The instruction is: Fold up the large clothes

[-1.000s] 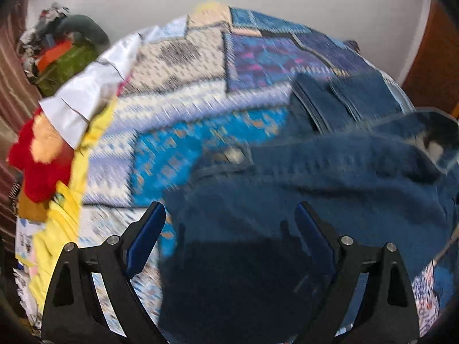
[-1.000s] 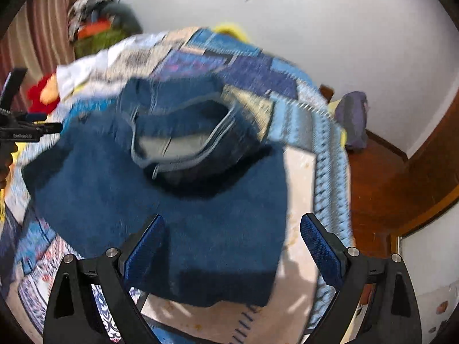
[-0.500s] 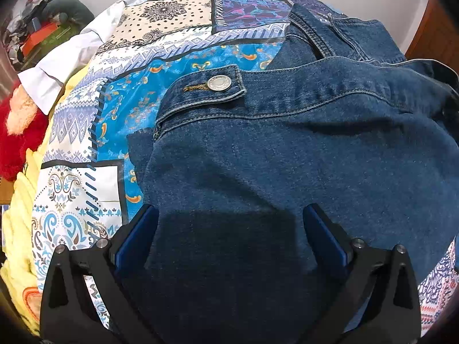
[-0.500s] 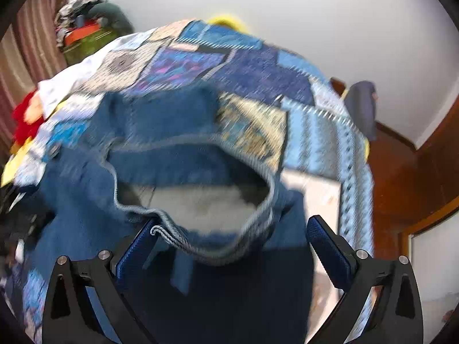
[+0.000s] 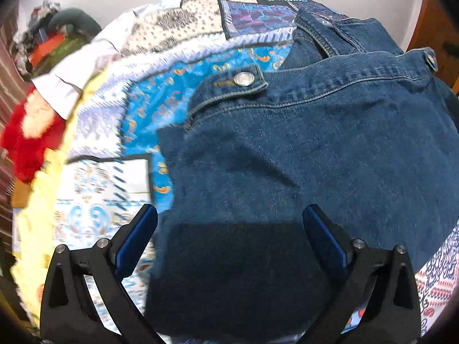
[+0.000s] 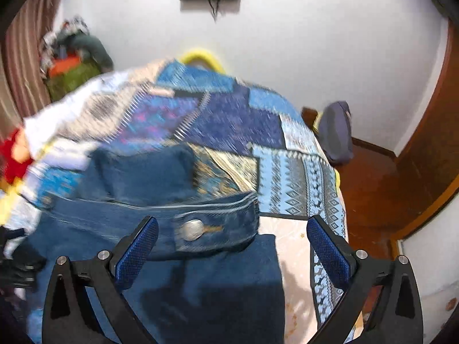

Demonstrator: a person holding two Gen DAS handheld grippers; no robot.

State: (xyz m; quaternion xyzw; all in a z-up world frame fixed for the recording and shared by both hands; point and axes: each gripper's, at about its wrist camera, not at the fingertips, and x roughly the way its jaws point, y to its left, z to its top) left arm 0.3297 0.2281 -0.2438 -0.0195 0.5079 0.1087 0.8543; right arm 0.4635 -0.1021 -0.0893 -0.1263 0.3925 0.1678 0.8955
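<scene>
Jacket [image 5: 330, 149]: heavy, stiff denim on quilt [image 5: 149, 109]. Both grippers [image 5: 229, 238] [image 6: 232, 243] gape, empty. Grasp button tab [image 6: 212, 229], 12 o'clock of right gripper.

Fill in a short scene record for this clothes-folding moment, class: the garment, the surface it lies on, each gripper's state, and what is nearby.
garment: denim jacket, lying spread on the bed, metal button on a tab at its hem
surface: patchwork bedspread, blue, purple and cream panels
left gripper: open, over the denim, gripping nothing
right gripper: open, a buttoned tab between its fingers, not pinched
nearby: red plush toy at the bed's left edge; clothes pile in the corner
image quality: both views motion-blurred
</scene>
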